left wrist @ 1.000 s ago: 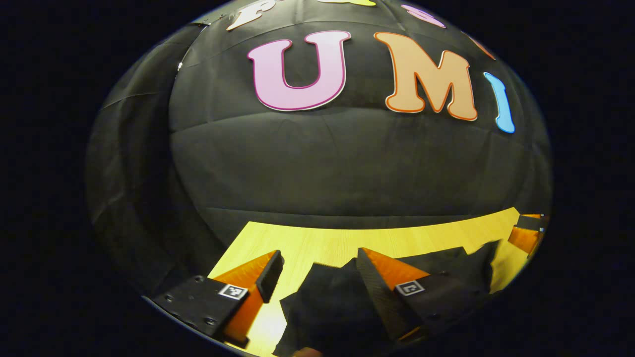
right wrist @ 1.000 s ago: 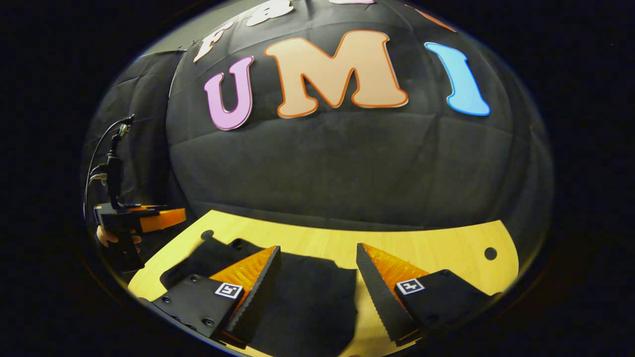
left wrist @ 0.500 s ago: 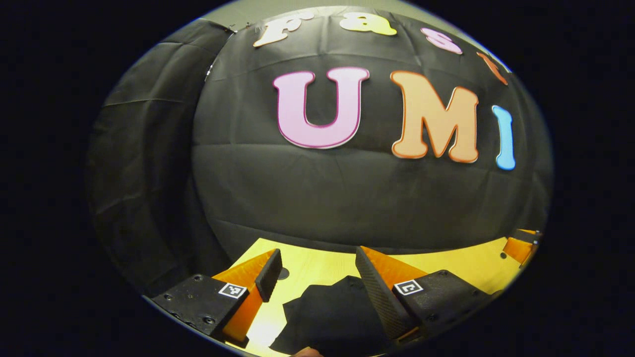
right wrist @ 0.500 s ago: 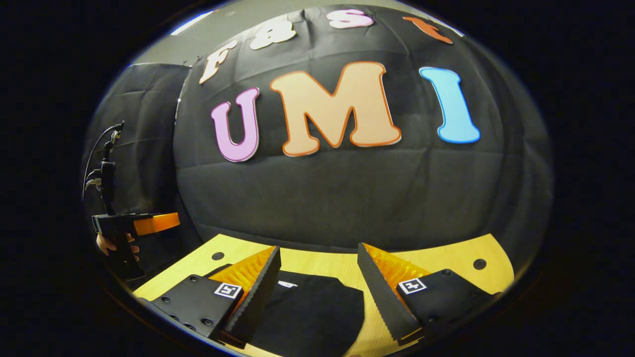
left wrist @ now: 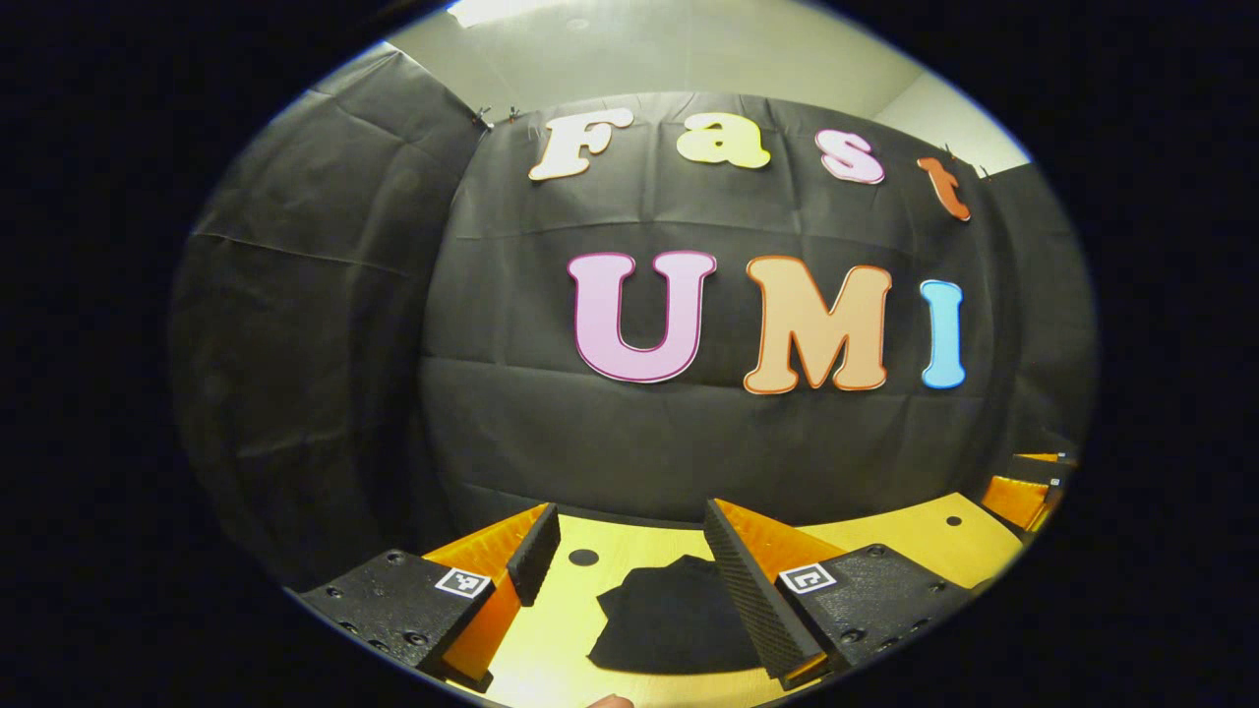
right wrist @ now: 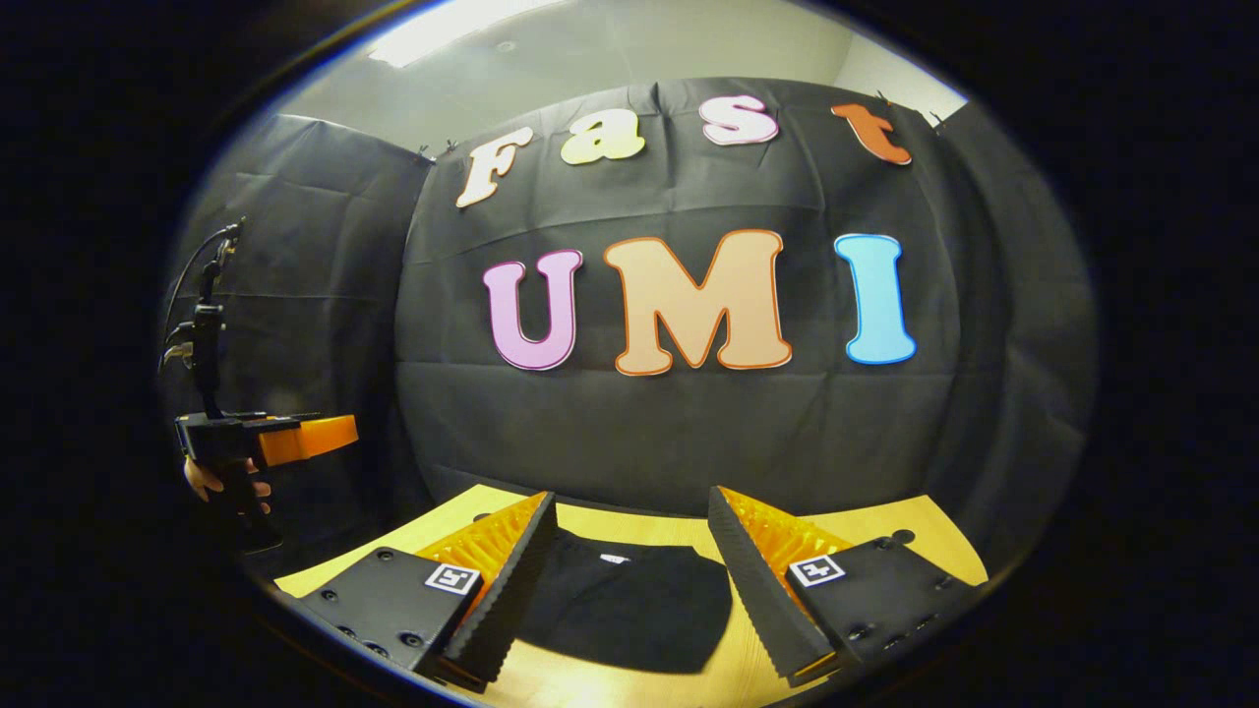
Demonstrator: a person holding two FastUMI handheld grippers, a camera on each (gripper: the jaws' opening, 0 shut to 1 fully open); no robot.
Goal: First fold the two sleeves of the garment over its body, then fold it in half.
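Examining the left gripper view first: the left tool stands with its fingers spread apart and nothing between them, held above the wooden surface. One dark garment lies flat on that surface, below and ahead of the fingers, as a compact bundle with no sleeve sticking out. A round hole in the surface sits just beyond it. At the far right edge a part of the right tool shows; from there its state cannot be read.

In the right gripper view, the right tool is likewise spread wide and empty, clear of the cloth. The garment rests on the surface between and beneath its fingers, with a small pale tag near its far edge. At the left, a hand holds the left tool well off the surface.

Judgement: the folding appears complete, though the low angle hides the near edge, so the layers cannot be fully checked.

Risks: a lowered finger could catch the top layer and drag the fold open; the bundle may also relax by itself if the crease is loose.

Count: one garment, two tools, one hand seen, one surface.
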